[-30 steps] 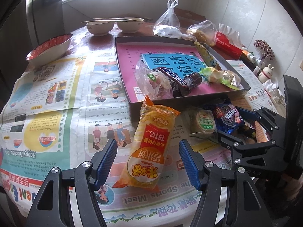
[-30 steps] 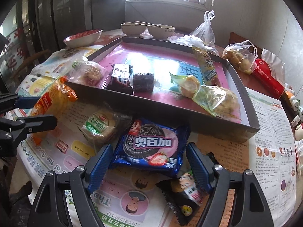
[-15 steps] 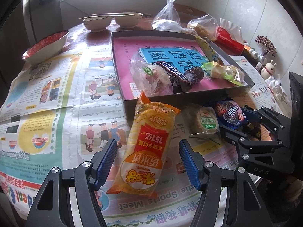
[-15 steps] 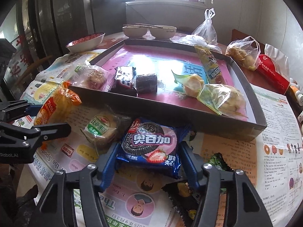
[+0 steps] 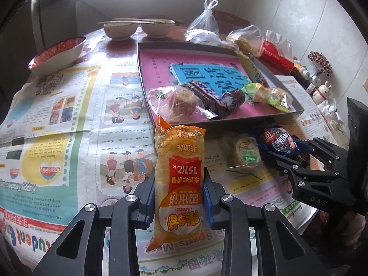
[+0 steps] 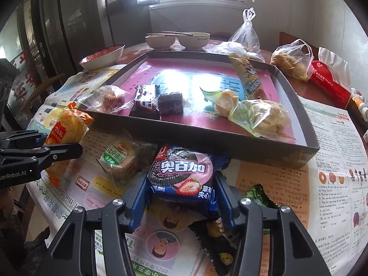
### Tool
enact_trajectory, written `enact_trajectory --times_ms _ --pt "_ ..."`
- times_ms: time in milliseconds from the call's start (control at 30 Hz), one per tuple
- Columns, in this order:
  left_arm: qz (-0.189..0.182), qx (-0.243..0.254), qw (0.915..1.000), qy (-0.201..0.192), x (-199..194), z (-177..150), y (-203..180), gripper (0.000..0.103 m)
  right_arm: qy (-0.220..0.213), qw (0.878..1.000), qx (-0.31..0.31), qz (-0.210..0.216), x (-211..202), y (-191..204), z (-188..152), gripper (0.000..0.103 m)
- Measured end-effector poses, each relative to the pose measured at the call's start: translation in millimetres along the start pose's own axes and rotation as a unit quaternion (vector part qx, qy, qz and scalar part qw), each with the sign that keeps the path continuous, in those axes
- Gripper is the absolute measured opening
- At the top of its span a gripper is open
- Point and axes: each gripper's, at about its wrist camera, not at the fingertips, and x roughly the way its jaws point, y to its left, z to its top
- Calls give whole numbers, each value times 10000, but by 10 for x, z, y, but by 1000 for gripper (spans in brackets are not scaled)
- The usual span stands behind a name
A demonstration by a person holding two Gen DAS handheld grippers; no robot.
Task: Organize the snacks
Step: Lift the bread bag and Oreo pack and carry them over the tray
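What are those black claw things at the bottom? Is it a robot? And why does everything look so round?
No robot: a person holds two grabbers, each with a wide-eyed camera that bends the picture round. The left gripper has just closed on an orange rice-cracker pack. The right gripper has just closed on a blue cookie pack. Both packs lie on newspaper on the table, by a tray already holding snacks. A round wrapped cake waits between them.

Snacks (image 6: 147, 103) in tray (image 6: 299, 105)
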Motion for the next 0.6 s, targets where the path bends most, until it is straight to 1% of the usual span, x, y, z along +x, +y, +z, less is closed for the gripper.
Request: enact_trajectory --times_ms 300,400,600 --pt "-134 5 9995 -276 -253 17 -21 34 -265 9996 110 32 -214 -51 35 54" --pt "-237 11 9992 -312 -310 33 -42 34 -359 9993 98 4 -274 -64 49 54" --pt "-228 44 9993 -308 -366 81 -122 34 -496 9987 148 23 -368 -125 66 54"
